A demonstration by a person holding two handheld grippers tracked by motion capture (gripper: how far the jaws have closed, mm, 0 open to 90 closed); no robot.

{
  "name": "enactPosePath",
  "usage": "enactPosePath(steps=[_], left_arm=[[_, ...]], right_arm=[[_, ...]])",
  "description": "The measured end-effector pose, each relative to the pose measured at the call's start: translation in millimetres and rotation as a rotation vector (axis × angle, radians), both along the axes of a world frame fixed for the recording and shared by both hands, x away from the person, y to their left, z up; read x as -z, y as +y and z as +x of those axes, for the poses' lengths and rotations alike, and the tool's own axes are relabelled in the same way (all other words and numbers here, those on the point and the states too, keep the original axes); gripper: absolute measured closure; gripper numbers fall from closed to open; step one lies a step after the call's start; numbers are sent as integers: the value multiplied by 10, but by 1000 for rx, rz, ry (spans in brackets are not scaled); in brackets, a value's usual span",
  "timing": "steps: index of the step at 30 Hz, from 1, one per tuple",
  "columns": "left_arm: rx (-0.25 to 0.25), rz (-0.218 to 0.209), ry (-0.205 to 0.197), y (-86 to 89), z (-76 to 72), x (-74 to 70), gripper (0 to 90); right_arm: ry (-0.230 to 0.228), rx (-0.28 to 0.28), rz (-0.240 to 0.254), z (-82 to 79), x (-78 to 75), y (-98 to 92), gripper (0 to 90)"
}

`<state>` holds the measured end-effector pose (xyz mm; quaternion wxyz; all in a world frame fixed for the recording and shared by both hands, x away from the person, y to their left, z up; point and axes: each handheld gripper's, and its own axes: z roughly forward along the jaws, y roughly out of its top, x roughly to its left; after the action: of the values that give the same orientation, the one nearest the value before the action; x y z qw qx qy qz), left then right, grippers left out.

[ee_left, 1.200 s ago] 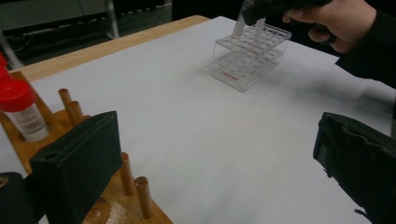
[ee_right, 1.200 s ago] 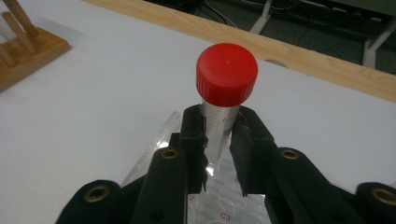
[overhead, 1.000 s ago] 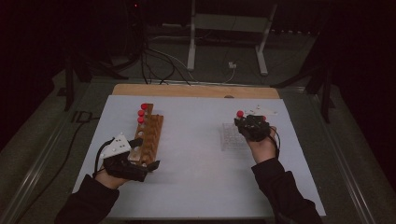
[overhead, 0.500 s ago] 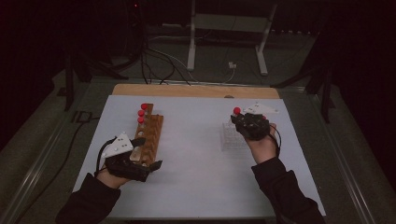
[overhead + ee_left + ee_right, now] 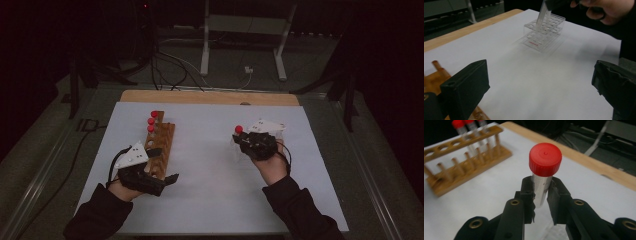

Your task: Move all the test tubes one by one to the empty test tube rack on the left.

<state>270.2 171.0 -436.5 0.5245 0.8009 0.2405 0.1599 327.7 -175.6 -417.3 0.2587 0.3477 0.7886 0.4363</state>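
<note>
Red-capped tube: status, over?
Right gripper shut on red-capped tube, above clear rack. Left gripper open by wooden rack. Nothing blocking.

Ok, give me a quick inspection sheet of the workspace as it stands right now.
Surface: white sheet over a wooden table.
Job's things: red-capped tube lifted above the clear rack; three capped tubes stand in the wooden rack.
Clutter: nothing seen.
Grippers: right gripper shut on the tube; left gripper open beside the wooden rack.
Cables: loose cables on the floor behind.
Surroundings: dark, metal stand behind.
</note>
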Motion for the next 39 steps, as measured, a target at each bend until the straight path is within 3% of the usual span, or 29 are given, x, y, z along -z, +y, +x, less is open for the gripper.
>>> enactPosePath(steps=[16,25,39], left_arm=[[82,33,-1,-298,33,2,49],[118,38,-13,-461,70,-4,94],[139,45,-33,-681,145,23,336]], right_arm=[[75,-157,-40,-241,310,317,753],[101,-206,-55,-323,406,410,753],[111,-267,-72,-415,429,557,753]])
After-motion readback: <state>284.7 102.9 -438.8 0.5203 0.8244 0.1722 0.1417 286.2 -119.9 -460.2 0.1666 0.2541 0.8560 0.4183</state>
